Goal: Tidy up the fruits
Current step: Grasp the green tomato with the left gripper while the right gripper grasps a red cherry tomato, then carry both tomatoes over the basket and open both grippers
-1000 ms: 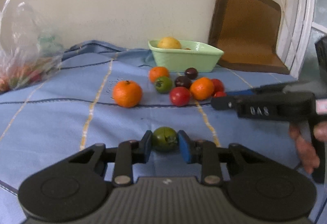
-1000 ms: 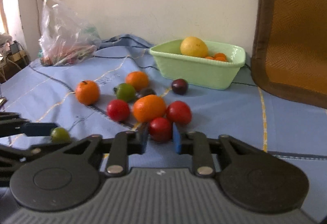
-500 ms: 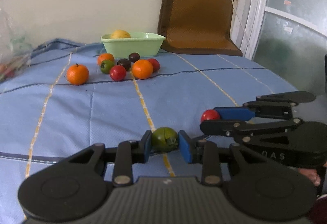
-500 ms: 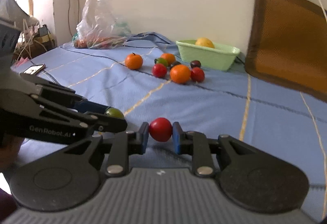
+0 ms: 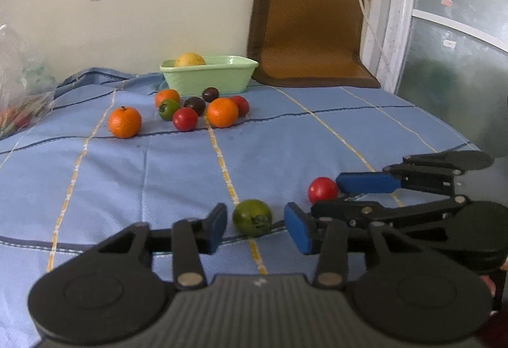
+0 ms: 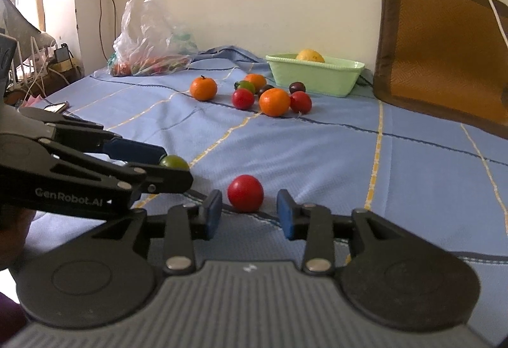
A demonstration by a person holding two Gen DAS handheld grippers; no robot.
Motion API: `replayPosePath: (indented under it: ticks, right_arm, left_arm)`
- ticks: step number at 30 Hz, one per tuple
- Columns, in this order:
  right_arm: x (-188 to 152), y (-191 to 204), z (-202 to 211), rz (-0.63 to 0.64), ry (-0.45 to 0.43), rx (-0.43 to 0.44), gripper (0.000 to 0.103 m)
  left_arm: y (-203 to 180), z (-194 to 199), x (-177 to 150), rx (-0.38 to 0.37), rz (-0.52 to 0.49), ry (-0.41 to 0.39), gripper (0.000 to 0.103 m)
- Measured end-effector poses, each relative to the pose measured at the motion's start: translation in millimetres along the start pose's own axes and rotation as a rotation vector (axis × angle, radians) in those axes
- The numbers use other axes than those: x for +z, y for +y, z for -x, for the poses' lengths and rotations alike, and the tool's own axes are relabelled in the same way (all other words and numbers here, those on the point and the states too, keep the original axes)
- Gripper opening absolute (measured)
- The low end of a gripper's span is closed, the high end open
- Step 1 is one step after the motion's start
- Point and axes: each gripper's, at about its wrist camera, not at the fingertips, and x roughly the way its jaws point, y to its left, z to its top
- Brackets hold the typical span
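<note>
Left claw [image 5: 255,227] at lower centre of the left wrist view, jaws opening, blue pads clear of the green tomato [image 5: 252,217] sitting between them on the blue sheet [image 5: 158,176]. A gap visible on each side of that fruit. Right claw [image 6: 248,214] at lower centre of the right wrist view, jaws likewise opening, red tomato [image 6: 245,193] resting on the sheet between the pads, touched by neither.

In the left wrist view: red tomato just right of and slightly above the green one, right claw reaching in from the right edge. In the right wrist view: left claw entering from the left edge, green tomato peeking out beside its tip at middle left.

Upper centre of the left wrist view: pale green tub [image 5: 209,75] against the wall, a yellow fruit [image 5: 190,59] inside. In front of the tub, a loose cluster: two oranges [image 5: 222,112], a third orange [image 5: 124,122] set apart to the left, two red tomatoes, one green tomato, two dark plums [image 5: 210,94].

Upper right of that view: brown mat [image 5: 304,27] leaning on the wall. Upper left of the right wrist view: clear plastic bag [image 6: 149,37] with produce inside, contents not clear enough to name.
</note>
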Motion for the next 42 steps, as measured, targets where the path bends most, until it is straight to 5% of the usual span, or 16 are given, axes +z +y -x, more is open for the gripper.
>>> replayPosePath:
  ticks: [3,6,11,16,25,28,30,31,33,42]
  right_arm:
    - [-0.6,-0.4,-1.7,0.007,-0.002,0.004,0.041]
    - [-2.1,3.4,-3.5,0.03,-0.011,0.004,0.027]
    - [10.0,-9.4,-9.7,-0.048,-0.009,0.071,0.027]
    - [46.6,-36.7,-33.7,-0.073,-0.034,0.11,0.027]
    - [147.0,-105.6,-135.1,-0.082,-0.128,-0.033,0.027]
    - [158.9,-124.6,-168.5,-0.095,-0.098,-0.045,0.027]
    - [159.8,-131.7,-184.8,-0.092,-0.072,-0.045,0.028]
    - [159.0,-134.1,-190.4,-0.095,-0.068,-0.04,0.032]
    - [160.6,-139.3,-191.3,-0.117,-0.085,-0.046,0.053]
    - [148.8,-130.9,-144.8,-0.17,-0.186,-0.027,0.053]
  left_arm:
    - [1.3,-1.5,-1.2,0.008,-0.003,0.001,0.028]
    - [8.4,-1.7,0.8,-0.022,0.035,0.004,0.027]
    - [27.3,-10.6,28.7,-0.131,0.114,0.013,0.027]
    - [63.6,-39.9,98.8,-0.199,0.177,-0.004,0.027]
    - [116.2,-155.0,220.4,-0.132,0.241,0.002,0.028]
    - [127.2,-192.7,228.1,-0.111,0.269,0.054,0.029]
    - [131.7,-214.7,227.4,-0.093,0.292,0.108,0.043]
    - [133.5,-222.3,226.3,-0.079,0.309,0.124,0.053]
    - [137.1,-225.6,222.3,-0.082,0.334,0.127,0.054]
    - [149.3,-150.3,211.6,-0.111,0.37,-0.025,0.054]
